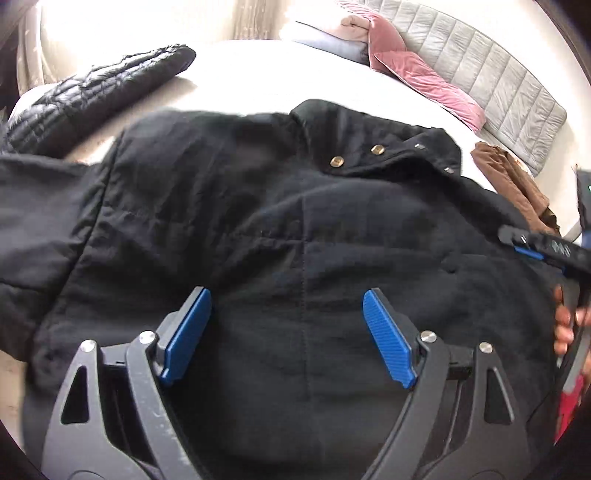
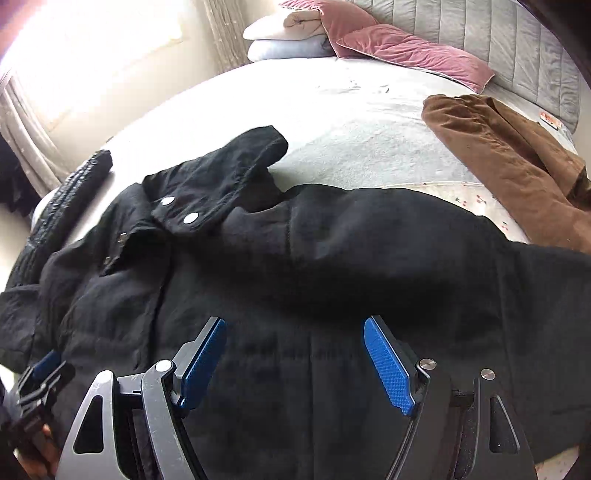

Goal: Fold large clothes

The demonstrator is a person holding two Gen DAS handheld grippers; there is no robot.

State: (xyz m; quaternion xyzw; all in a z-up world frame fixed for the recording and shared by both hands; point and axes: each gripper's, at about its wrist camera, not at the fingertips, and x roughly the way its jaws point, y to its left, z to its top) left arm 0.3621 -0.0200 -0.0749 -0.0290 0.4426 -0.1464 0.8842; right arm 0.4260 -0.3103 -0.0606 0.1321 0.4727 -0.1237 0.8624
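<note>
A large black coat (image 1: 280,229) lies spread across the white bed (image 1: 258,81), its collar with round metal snaps (image 1: 337,161) toward the pillows. My left gripper (image 1: 286,299) hovers over the coat's body, blue pads wide apart, nothing between them. In the right wrist view the same black coat (image 2: 332,251) fills the lower half, its collar flap (image 2: 221,177) turned up with silver snaps. My right gripper (image 2: 293,328) hangs open above the coat with nothing between its pads. The right gripper's finger (image 1: 539,247) shows at the left view's right edge, held by a hand (image 1: 565,328).
A black quilted jacket (image 1: 96,96) lies at the bed's left edge. A brown garment (image 2: 509,155) rests on the right of the bed. Pink pillows (image 2: 406,48), white folded bedding (image 2: 288,26) and a grey padded headboard (image 2: 517,40) stand at the back. Curtains (image 2: 26,122) hang at left.
</note>
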